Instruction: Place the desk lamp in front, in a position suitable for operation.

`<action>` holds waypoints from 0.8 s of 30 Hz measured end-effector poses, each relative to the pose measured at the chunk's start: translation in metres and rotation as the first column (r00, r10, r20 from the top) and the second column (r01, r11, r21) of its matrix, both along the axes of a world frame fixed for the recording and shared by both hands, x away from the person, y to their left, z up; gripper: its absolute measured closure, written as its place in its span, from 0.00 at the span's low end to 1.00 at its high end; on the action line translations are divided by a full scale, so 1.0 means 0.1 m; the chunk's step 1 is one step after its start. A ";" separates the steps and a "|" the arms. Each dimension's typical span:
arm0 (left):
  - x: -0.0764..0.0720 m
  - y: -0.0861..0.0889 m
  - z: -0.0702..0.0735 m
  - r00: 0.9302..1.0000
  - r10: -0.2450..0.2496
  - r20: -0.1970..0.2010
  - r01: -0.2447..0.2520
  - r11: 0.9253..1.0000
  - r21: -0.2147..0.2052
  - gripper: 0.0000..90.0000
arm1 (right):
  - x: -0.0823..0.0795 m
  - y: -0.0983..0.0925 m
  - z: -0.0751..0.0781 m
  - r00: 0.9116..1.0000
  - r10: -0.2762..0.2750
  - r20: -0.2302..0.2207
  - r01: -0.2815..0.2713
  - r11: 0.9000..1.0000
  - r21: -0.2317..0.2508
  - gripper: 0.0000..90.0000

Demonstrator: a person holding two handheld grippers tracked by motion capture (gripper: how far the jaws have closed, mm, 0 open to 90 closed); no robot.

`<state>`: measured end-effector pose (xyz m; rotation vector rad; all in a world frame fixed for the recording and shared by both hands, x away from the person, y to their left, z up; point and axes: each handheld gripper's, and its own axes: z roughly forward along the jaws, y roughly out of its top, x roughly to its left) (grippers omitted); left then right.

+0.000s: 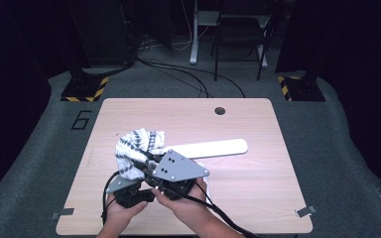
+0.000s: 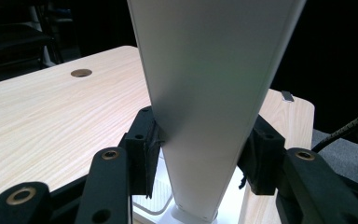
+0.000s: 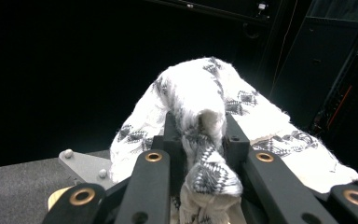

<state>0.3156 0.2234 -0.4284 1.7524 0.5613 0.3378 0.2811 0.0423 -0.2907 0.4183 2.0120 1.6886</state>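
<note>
Right tool (image 3: 200,140) pinches a bunched white cloth with a grey diamond pattern (image 3: 214,93), jaws pressed on a fold of it; in the high view the cloth (image 1: 136,144) hangs over the left-centre of the worktop (image 1: 129,111). Left tool (image 2: 200,154) grips a flat white board (image 2: 214,84) across its width, pads against both edges. The board (image 1: 213,147) runs rightward above the worktop. A figure "6" (image 1: 82,120) is marked on the grey floor beside the worktop's far left corner.
</note>
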 end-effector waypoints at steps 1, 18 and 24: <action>0.00 0.00 0.00 1.000 -0.006 -0.008 0.006 1.000 -0.006 0.60 | 0.00 -0.02 0.00 1.000 -0.006 -0.002 0.006 1.000 0.001 0.85; 0.01 0.01 -0.01 1.000 -0.012 -0.002 0.012 1.000 0.007 0.60 | 0.00 -0.67 0.04 0.997 -0.077 -0.014 0.077 0.997 0.023 0.85; 0.01 0.00 -0.01 1.000 -0.009 -0.007 0.009 1.000 -0.002 0.60 | -0.05 -0.97 0.04 0.992 -0.124 -0.007 0.124 0.992 0.023 0.85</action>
